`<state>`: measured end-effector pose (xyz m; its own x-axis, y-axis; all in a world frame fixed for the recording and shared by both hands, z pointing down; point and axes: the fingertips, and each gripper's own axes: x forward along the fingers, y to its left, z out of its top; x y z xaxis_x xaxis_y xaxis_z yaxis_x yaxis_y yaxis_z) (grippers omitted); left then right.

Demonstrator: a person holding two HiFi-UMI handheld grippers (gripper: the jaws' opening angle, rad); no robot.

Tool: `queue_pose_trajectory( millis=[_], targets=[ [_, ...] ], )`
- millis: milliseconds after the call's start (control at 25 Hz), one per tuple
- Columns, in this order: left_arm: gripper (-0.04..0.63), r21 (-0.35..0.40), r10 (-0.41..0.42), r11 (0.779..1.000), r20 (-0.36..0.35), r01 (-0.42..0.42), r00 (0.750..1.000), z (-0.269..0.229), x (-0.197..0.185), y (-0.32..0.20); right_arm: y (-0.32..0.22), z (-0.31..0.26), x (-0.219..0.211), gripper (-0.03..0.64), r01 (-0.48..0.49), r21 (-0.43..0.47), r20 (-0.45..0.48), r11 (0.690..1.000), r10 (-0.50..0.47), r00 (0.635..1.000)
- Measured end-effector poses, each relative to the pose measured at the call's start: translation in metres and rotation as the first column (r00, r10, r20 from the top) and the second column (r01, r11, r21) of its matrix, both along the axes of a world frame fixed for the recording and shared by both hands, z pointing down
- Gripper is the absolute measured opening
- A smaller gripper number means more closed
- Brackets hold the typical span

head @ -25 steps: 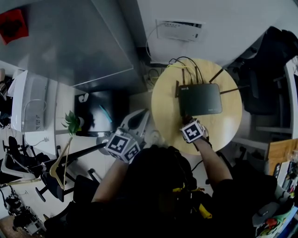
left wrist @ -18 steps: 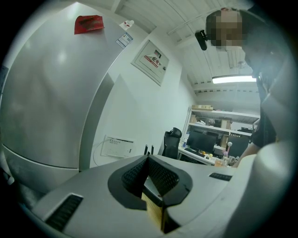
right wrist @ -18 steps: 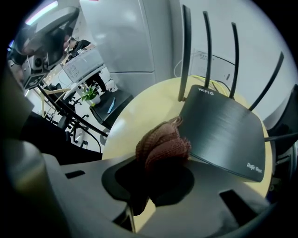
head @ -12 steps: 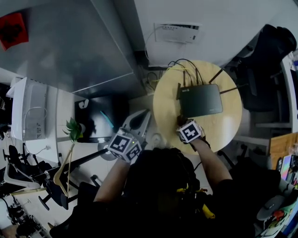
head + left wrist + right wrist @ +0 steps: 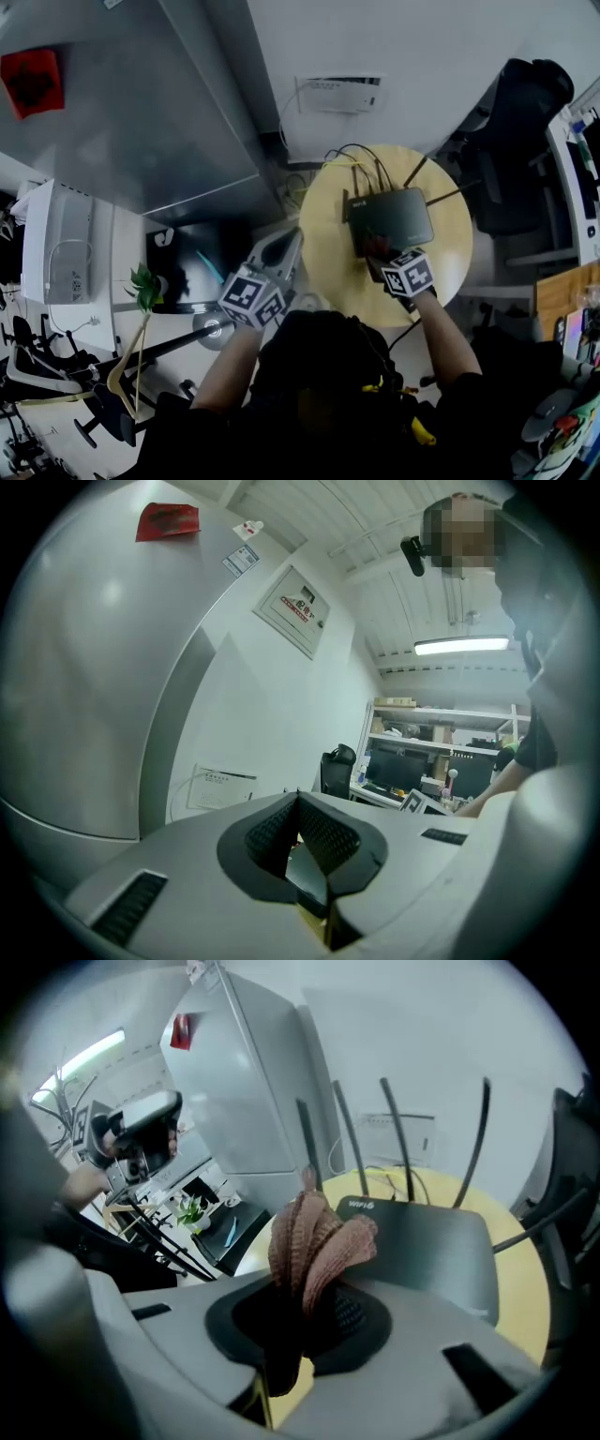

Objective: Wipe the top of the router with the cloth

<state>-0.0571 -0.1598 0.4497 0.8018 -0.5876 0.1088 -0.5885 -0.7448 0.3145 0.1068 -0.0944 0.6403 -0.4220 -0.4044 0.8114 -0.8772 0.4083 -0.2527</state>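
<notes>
Head view: router (image 5: 392,217) sits on the round desk (image 5: 450,267), antennas toward the wall. Right claw (image 5: 382,255) is at the router's near edge. Left claw (image 5: 281,253) is off the desk, to its left.
Left gripper view: jaws together, nothing between them.
Right gripper view: jaws clamped on the bunched cloth (image 5: 317,1241), just before the router's near edge; contact unclear.

- We find the head view dim, bluish, bowed at its edges and nearly black below.
- A ceiling strip light (image 5: 461,646) glares in the left gripper view.
- The right gripper view, black at its corners, shows the cloth (image 5: 314,1241) sharp.
</notes>
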Motion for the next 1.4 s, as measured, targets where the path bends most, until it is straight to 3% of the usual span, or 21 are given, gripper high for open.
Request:
queue_pose_trajectory(
  millis=[240,440,560,680,800,960,1040,1120,1160,1240,1280,1400],
  targets=[
    [-0.002,-0.007,-0.003,1.000,-0.013,0.003,1.000,-0.004,0.006,-0.001,-0.004,-0.021,0.051,0.066,-0.090,0.091,-0.022,0.992,0.092,0.996],
    [-0.002,-0.032,-0.026,0.999,-0.042,0.025,0.999,-0.009,0.007,-0.004,-0.018,-0.004,0.121,0.066,-0.172,0.072,-0.241,0.983,0.184,0.953],
    [-0.002,-0.063,-0.056,0.997,-0.076,0.051,0.996,-0.011,0.002,-0.004,-0.038,-0.010,0.159,0.066,-0.194,0.131,-0.317,0.972,0.226,0.921],
    [-0.002,-0.083,-0.089,0.993,-0.084,0.082,0.992,-0.010,-0.005,-0.003,-0.068,-0.027,0.170,0.066,-0.108,0.206,-0.386,0.973,0.182,0.904],
    [-0.002,-0.091,-0.132,0.988,-0.060,0.127,0.989,-0.009,-0.018,-0.001,-0.089,-0.018,0.173,0.066,0.024,0.199,-0.475,0.980,0.075,0.877],
    [-0.002,-0.107,-0.206,0.974,-0.037,0.201,0.978,-0.009,-0.035,0.000,-0.112,0.000,0.182,0.066,0.224,0.133,-0.623,0.966,-0.094,0.777],
    [-0.002,-0.113,-0.233,0.967,-0.020,0.230,0.972,-0.007,-0.043,0.002,-0.120,0.003,0.160,0.066,0.360,0.135,-0.607,0.923,-0.210,0.767],
    [-0.002,-0.126,-0.262,0.958,-0.007,0.259,0.965,-0.002,-0.051,0.007,-0.119,0.005,0.116,0.066,0.501,0.162,-0.549,0.850,-0.344,0.762],
    [-0.002,-0.133,-0.276,0.953,-0.002,0.273,0.961,0.002,-0.054,0.009,-0.116,0.005,0.091,0.066,0.568,0.172,-0.533,0.805,-0.409,0.741],
    [-0.002,-0.144,-0.292,0.947,-0.001,0.288,0.957,0.005,-0.057,0.012,-0.117,-0.001,0.049,0.066,0.678,0.167,-0.570,0.716,-0.491,0.659],
    [-0.002,-0.149,-0.296,0.945,-0.007,0.292,0.955,0.005,-0.057,0.013,-0.121,-0.002,0.035,0.066,0.710,0.153,-0.603,0.688,-0.504,0.618],
    [-0.002,-0.159,-0.302,0.942,-0.019,0.296,0.953,0.004,-0.060,0.016,-0.137,0.010,0.016,0.066,0.748,0.085,-0.676,0.658,-0.514,0.528]
  ],
)
